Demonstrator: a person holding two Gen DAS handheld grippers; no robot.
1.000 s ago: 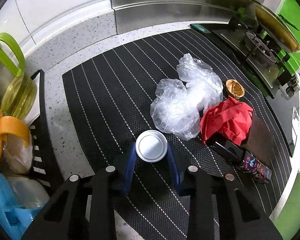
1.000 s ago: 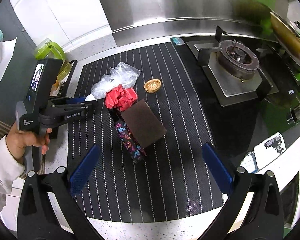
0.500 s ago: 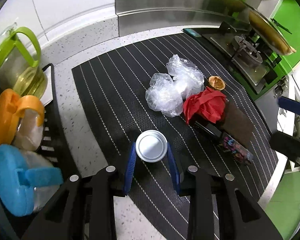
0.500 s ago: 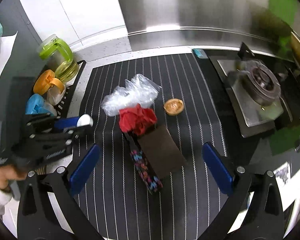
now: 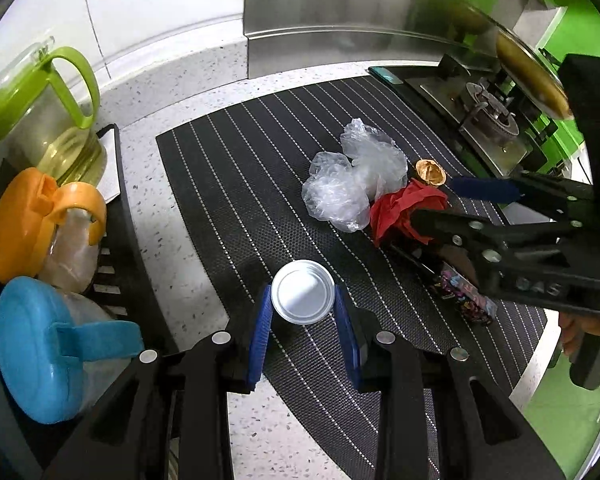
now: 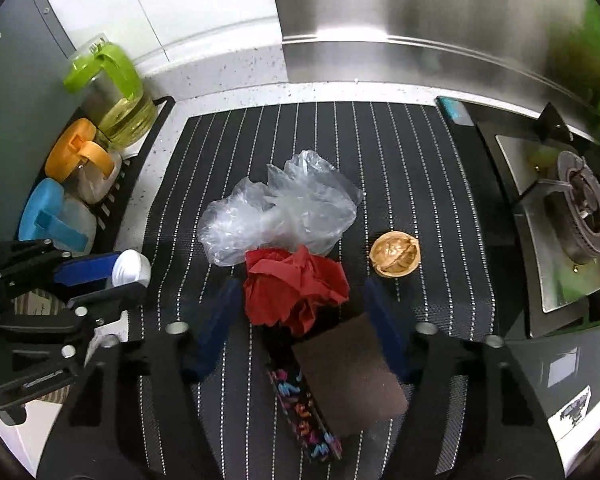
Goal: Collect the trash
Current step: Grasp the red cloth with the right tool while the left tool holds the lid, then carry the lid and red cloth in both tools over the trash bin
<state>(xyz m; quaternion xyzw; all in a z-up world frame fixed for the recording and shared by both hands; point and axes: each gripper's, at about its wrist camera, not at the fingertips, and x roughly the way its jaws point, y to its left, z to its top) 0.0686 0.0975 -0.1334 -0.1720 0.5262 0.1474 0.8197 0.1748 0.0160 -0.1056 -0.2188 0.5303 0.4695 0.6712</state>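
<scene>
Crinkly clear plastic bag on matt woven mat.

This place is a home kitchen. A black gas stove with a round metal burner is built into the worktop at the right side, and a shiny stainless steel panel covers the wall behind it. The speckled white stone worktop carries a black woven mat with thin white stripes. At the left, a black rack holds a clear oil jug with a green lid and handle, a clear jar with an orange lid and a clear jar with a blue lid.
</scene>
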